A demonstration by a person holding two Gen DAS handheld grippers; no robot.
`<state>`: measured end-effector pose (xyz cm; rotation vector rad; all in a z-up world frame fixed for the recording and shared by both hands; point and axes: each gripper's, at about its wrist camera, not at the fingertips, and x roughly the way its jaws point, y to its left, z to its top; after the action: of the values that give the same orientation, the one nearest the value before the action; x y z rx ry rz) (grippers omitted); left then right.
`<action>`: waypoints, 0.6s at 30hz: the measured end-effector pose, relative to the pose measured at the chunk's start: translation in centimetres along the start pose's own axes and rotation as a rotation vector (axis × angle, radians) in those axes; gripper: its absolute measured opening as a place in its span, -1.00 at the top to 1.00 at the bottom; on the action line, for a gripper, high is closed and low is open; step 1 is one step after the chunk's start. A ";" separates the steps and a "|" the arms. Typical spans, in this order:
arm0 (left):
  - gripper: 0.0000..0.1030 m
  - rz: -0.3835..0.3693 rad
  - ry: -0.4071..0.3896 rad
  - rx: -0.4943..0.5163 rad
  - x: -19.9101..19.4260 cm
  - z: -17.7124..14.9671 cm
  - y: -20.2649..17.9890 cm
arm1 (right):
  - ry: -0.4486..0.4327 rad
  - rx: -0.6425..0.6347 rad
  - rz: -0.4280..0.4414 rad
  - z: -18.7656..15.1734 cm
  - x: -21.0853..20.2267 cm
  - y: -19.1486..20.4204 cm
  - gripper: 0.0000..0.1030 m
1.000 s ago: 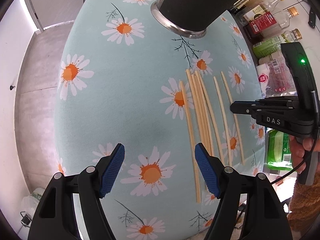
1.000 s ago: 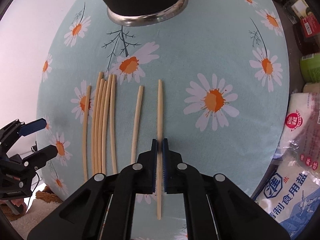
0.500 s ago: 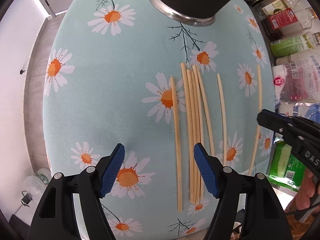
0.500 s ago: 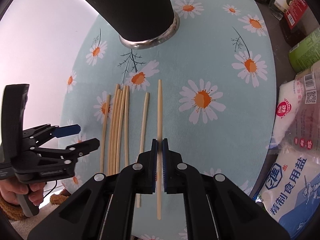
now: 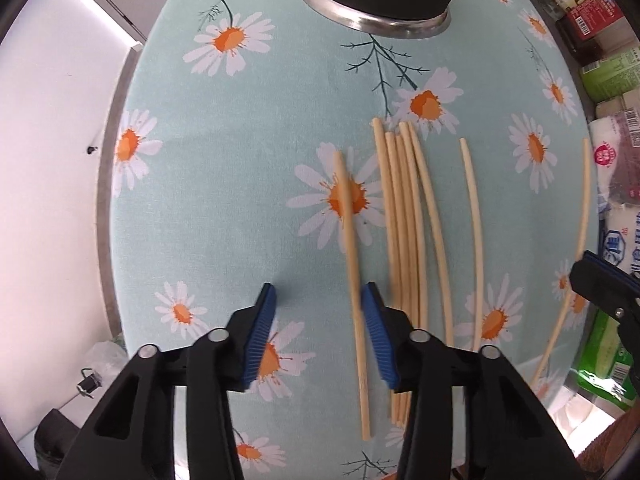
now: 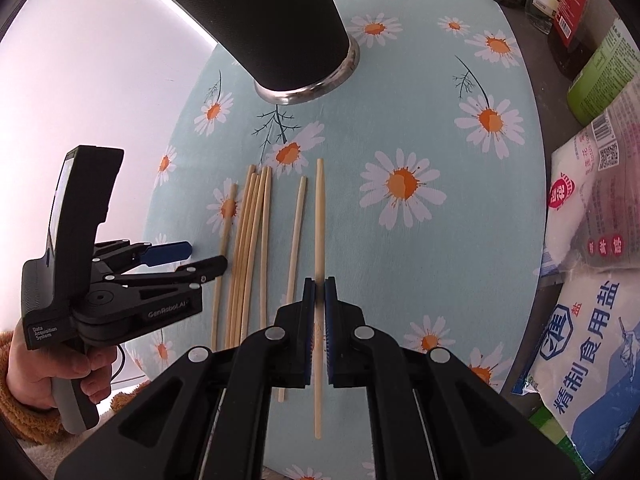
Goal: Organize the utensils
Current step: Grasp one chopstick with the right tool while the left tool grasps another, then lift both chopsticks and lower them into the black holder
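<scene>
Left wrist view: left gripper (image 5: 318, 312) points straight down, jaws closing around leftmost chopstick (image 5: 352, 264) on daisy tablecloth (image 5: 224, 200), pads not yet pressing; right gripper (image 6: 319, 292) tilted steeply down, clamped on lifted chopstick (image 6: 319, 220).

cup (image 6: 272, 20) behind chopsticks (image 6: 250, 248) | chopsticks on tablecloth (image 6: 420, 272) | salt bags (image 6: 584, 344) right of tablecloth
</scene>
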<state>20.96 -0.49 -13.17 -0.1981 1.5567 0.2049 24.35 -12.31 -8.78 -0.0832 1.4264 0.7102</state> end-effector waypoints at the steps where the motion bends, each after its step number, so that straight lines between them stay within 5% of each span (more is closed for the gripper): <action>1: 0.30 0.003 -0.001 0.005 0.0 0.0 -0.3 | -0.006 -0.002 0.004 -0.1 -0.1 -0.1 0.89; 10: 0.63 0.002 -0.011 0.003 -0.5 -0.1 -2.2 | -0.013 -0.012 0.051 -0.2 0.4 -0.2 0.89; 18: 0.91 -0.014 -0.025 -0.008 -0.8 -0.4 -0.1 | -0.007 -0.009 0.059 -0.3 0.6 -0.3 0.89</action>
<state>20.61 -0.72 -12.39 -0.2120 1.5298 0.2015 24.27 -12.45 -9.44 -0.0465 1.4239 0.7647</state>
